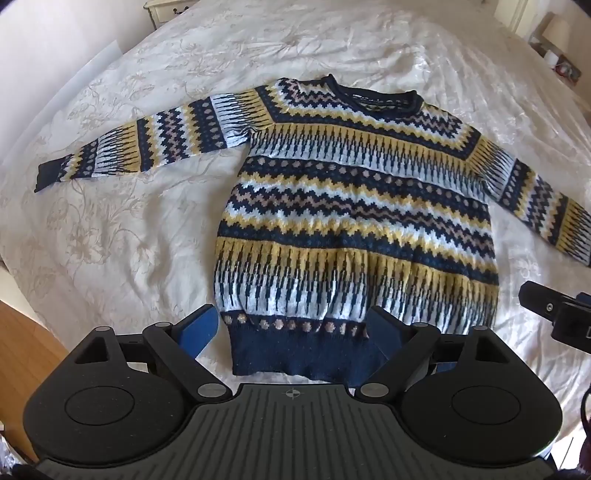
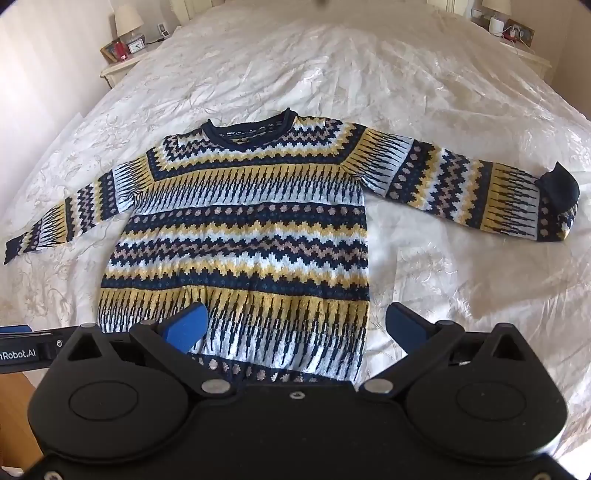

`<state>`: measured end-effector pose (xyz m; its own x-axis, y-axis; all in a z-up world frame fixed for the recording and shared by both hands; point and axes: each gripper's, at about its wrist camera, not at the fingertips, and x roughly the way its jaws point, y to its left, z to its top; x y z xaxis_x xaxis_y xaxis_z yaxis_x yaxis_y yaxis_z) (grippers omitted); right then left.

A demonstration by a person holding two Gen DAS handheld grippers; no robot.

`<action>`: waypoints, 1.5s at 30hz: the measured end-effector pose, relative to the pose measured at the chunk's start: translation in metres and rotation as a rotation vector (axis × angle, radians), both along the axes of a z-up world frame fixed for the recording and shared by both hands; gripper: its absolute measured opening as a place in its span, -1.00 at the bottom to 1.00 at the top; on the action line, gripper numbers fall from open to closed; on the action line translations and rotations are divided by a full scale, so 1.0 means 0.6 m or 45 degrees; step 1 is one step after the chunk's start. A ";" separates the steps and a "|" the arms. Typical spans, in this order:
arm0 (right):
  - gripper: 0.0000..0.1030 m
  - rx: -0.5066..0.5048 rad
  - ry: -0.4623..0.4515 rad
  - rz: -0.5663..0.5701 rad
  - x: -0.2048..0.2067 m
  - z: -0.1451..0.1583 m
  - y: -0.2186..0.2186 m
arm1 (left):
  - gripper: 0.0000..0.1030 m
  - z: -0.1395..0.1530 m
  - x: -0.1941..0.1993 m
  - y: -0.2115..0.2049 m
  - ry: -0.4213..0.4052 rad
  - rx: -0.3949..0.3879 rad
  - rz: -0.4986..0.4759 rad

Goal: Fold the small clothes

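A navy, yellow and white patterned knit sweater lies flat, front up, on the white bedspread, both sleeves spread out sideways; it also shows in the right wrist view. Its right cuff is folded back on itself. My left gripper is open and empty, its blue fingers either side of the navy hem's left half. My right gripper is open and empty above the hem's right half; its body shows at the right edge of the left wrist view.
Bedside tables stand at the head of the bed, one with a lamp, clock and red frame, another with a lamp and white device. Wooden floor lies beyond the bed's near left corner.
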<state>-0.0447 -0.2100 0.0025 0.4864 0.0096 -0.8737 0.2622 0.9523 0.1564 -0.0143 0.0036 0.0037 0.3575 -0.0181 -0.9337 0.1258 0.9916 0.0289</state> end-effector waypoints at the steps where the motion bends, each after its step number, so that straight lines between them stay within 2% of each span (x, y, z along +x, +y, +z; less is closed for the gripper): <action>1: 0.98 0.003 0.002 0.000 -0.001 0.000 0.000 | 0.70 -0.001 -0.001 0.001 0.002 -0.001 0.000; 13: 0.98 0.035 0.022 -0.023 -0.010 -0.003 0.001 | 0.70 -0.005 -0.013 0.001 0.012 -0.002 -0.020; 45: 0.98 0.025 0.068 -0.046 -0.015 -0.011 0.016 | 0.70 -0.026 -0.021 0.009 0.049 0.038 -0.023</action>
<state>-0.0540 -0.2005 -0.0040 0.4397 0.0100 -0.8981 0.3049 0.9389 0.1598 -0.0266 0.0089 -0.0119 0.3210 0.0037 -0.9471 0.1450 0.9880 0.0530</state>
